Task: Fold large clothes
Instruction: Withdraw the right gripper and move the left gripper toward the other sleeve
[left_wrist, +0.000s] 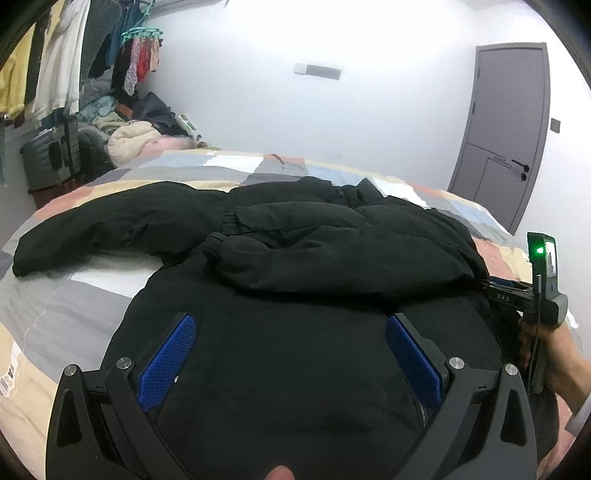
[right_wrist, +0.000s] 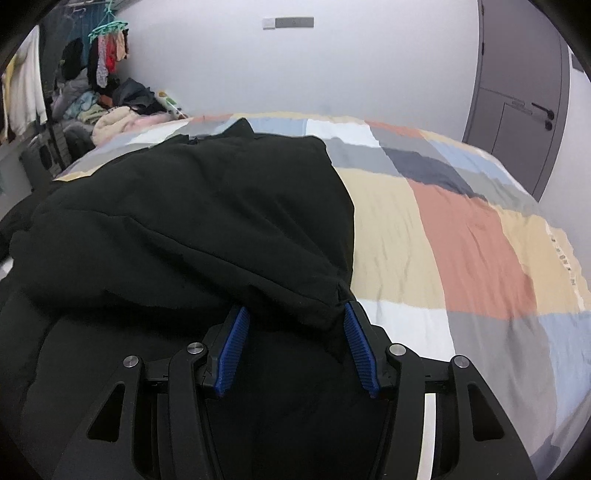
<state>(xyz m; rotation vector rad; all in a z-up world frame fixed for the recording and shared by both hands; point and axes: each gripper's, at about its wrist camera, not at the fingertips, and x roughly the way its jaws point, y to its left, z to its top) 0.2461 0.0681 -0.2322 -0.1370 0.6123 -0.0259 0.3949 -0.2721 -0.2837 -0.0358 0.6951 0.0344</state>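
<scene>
The black jacket (left_wrist: 295, 236) lies across the bed (right_wrist: 461, 229), its length running away from both tongs: right tongs (right_wrist: 295, 325) clench its right edge, nearer the fold, while left tongs (left_wrist: 291, 343) hover released over its hem.

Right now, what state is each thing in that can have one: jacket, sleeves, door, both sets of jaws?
Black jacket: lying on the patchwork bedspread, partly folded.
Right sleeve: folded across the body.
Left sleeve: spread out to the side, unfolded.
Door: closed.
Left gripper: jaws open wide over the jacket, gripping nothing.
Right gripper: jaws partly open, jacket edge between them; grip unclear.
</scene>
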